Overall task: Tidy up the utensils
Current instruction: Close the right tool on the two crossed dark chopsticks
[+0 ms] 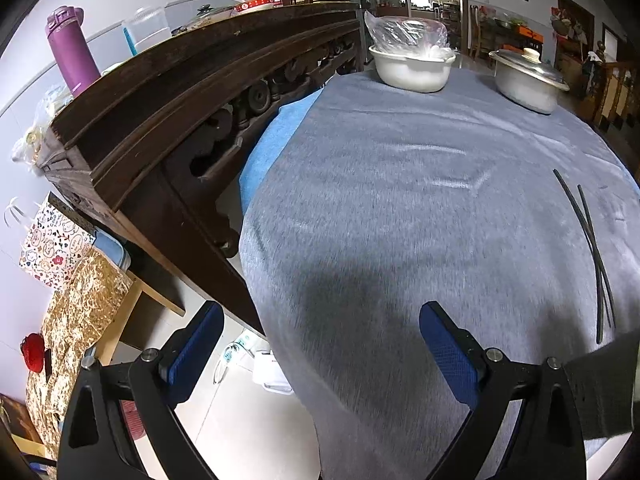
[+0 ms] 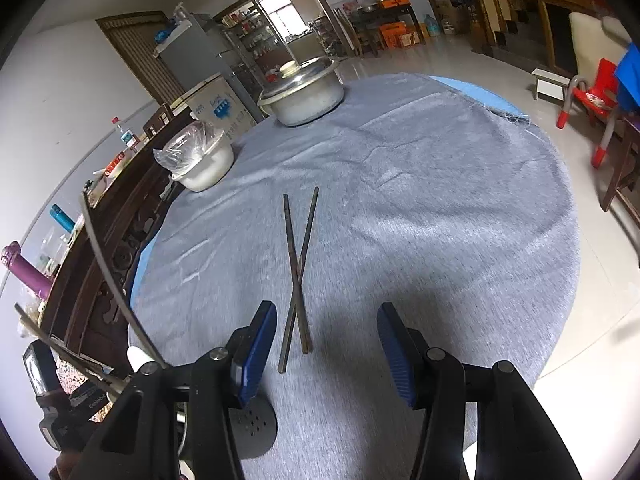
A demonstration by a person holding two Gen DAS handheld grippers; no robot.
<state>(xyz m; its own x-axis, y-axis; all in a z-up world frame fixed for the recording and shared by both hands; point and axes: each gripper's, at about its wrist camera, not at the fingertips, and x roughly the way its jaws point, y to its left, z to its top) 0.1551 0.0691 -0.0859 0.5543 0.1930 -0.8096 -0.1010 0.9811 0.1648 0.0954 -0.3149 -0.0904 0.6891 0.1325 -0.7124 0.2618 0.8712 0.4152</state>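
Only the right wrist view showed the two dark chopsticks [image 2: 298, 270] fully, crossed on the grey tablecloth [image 2: 420, 208] just ahead of the right gripper [image 2: 326, 354], plus a perforated dark disc [image 2: 252, 428] under its left finger; the left view caught them at its right edge. Both grippers hovered low over the cloth, spread wide and empty (left gripper [image 1: 320, 354] near the table's edge). A white basin [image 1: 412, 68] and a lidded pot [image 1: 528, 80] stood at the far side.

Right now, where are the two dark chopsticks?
The two dark chopsticks lie crossed on the grey tablecloth, just ahead of the open right gripper, toward its left finger; right edge in left-wrist view.
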